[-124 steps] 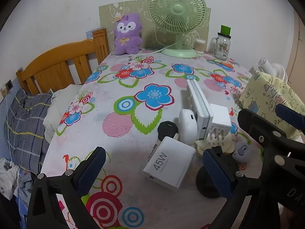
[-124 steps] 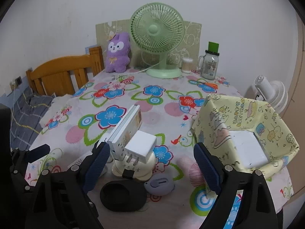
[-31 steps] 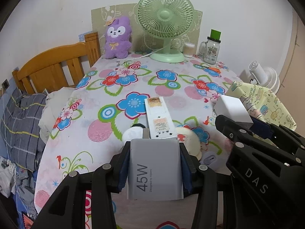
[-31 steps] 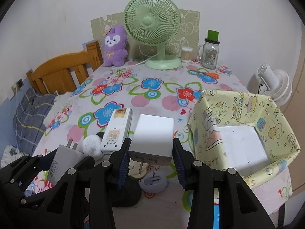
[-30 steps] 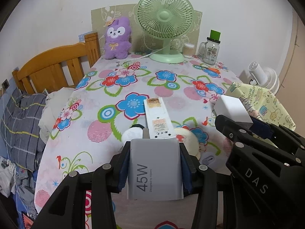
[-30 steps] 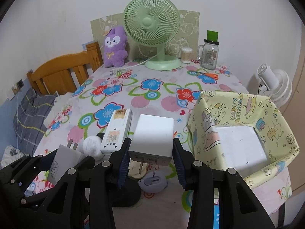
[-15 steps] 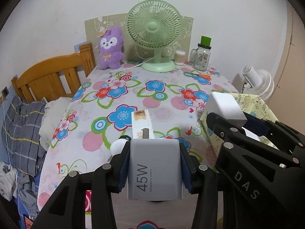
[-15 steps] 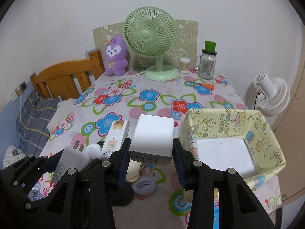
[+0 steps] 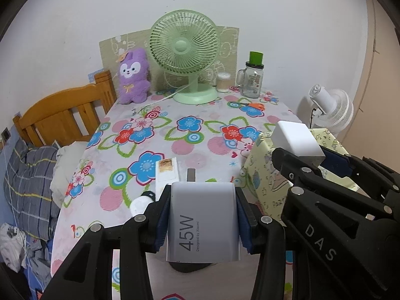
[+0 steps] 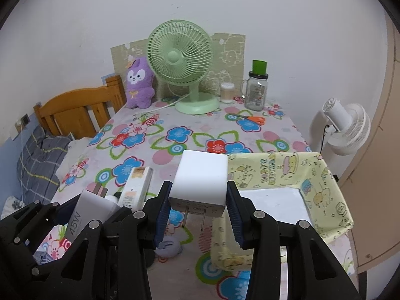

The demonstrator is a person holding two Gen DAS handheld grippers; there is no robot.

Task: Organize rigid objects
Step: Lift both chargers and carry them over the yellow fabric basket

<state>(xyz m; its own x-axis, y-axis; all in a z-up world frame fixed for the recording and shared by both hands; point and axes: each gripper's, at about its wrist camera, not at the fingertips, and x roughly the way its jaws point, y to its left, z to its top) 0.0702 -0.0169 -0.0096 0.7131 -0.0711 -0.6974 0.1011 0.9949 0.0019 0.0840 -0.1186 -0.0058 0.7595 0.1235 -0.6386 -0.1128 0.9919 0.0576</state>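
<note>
45W charger (image 9: 203, 218): clamped in the left gripper (image 9: 203, 221), held clear of the floral table (image 9: 160, 115), higher than 0.5 s ago. White plug adapter (image 10: 200, 178): clamped in the right gripper (image 10: 198, 206), prongs down, now at the near-left rim of the yellow box (image 10: 322, 175), closer than before. White power strip (image 10: 136, 186) lies on the table, left. Green fan (image 10: 181, 62) stands far.

Table centre (image 10: 200, 130) open; fan (image 10: 180, 57) blocks rear
</note>
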